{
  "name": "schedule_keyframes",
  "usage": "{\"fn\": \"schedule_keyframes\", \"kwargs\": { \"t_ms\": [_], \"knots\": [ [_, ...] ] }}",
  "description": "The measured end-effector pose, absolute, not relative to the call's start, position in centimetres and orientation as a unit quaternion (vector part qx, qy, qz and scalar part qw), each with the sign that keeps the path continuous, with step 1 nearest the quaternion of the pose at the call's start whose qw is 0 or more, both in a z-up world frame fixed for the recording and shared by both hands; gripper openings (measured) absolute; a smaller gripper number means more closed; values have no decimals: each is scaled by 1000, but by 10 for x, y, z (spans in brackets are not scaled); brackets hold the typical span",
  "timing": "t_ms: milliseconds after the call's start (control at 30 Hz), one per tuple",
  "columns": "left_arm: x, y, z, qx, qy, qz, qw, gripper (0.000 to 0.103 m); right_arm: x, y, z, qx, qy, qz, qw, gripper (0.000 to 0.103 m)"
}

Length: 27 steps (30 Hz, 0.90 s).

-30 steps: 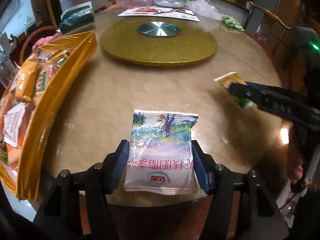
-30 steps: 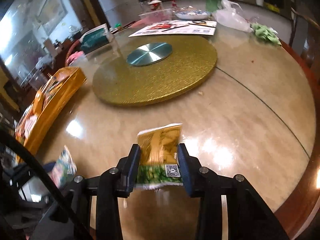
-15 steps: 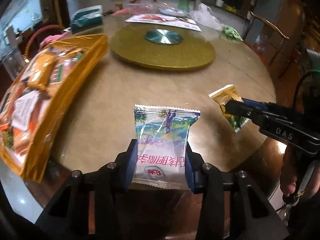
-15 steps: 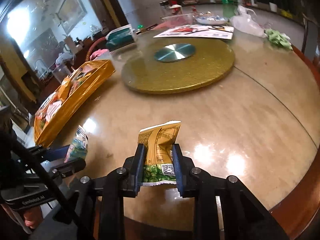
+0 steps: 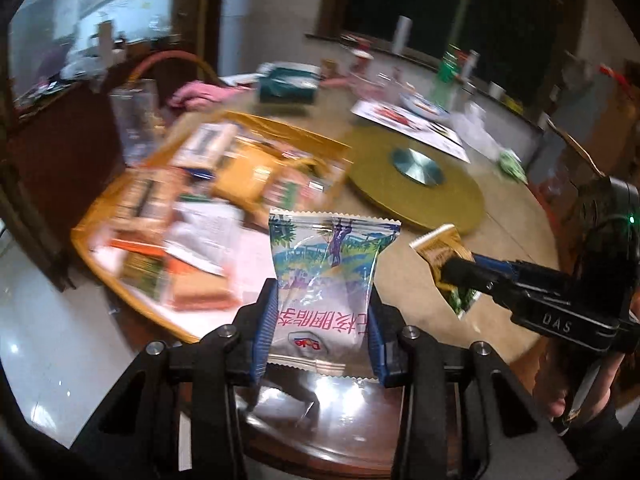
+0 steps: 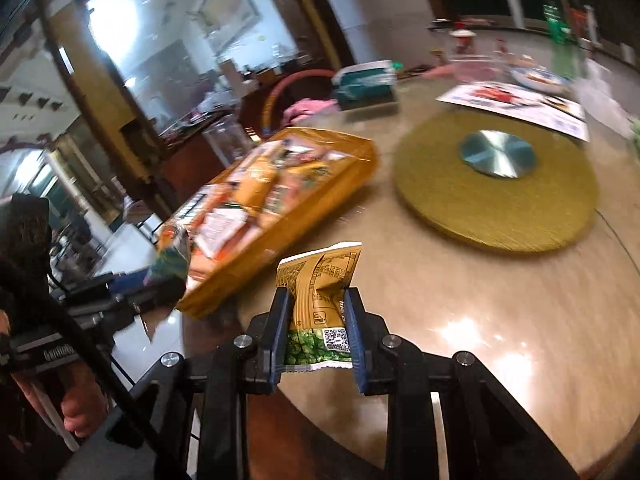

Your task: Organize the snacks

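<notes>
My left gripper (image 5: 322,320) is shut on a white Dole snack packet (image 5: 326,280) with a printed landscape, held in the air above the table's near edge. My right gripper (image 6: 316,328) is shut on a gold-and-green snack packet (image 6: 320,292), also lifted; it shows in the left wrist view (image 5: 444,258) to the right of the white packet. A golden tray (image 6: 224,280) full of several snack packets lies at the table's left edge, and shows in the left wrist view (image 5: 132,304) ahead and to the left of my left gripper. The left gripper appears in the right wrist view (image 6: 160,276) beside the tray.
A gold lazy Susan (image 6: 496,184) with a metal disc sits mid-table. A teal tissue pack (image 5: 288,86), a printed sheet (image 5: 408,124), a plate, bottles and plastic bags stand at the far side. A chair back (image 6: 288,92) rises behind the tray. Floor lies left of the table.
Both grippers have lifted and swung left toward the golden tray, each still holding its packet. The tray now sits closer and more central in both views.
</notes>
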State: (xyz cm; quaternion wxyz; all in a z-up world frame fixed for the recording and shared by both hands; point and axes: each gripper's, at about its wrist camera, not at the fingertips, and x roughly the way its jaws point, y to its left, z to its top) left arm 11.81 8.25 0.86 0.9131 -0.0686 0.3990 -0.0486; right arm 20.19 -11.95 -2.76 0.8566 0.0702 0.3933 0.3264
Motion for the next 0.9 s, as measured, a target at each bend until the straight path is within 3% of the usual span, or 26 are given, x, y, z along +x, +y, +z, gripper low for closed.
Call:
{"fn": "schedule_keyframes", "kwargs": {
  "t_ms": [300, 600, 800, 867, 900],
  "knots": [
    [151, 150, -11, -104, 402, 2, 910, 42, 246, -25, -30, 50, 406, 384, 828, 26],
    [170, 161, -38, -89, 419, 10, 904, 42, 263, 22, -60, 2, 421, 374, 826, 27],
    [174, 156, -47, -77, 413, 24, 907, 58, 260, 15, -59, 4, 424, 361, 831, 32],
    [169, 157, -43, -81, 403, 35, 911, 76, 254, 6, -51, 3, 414, 348, 841, 34],
    [164, 157, -39, -89, 391, 41, 915, 80, 251, 1, -49, 6, 412, 347, 843, 38]
  ]
}}
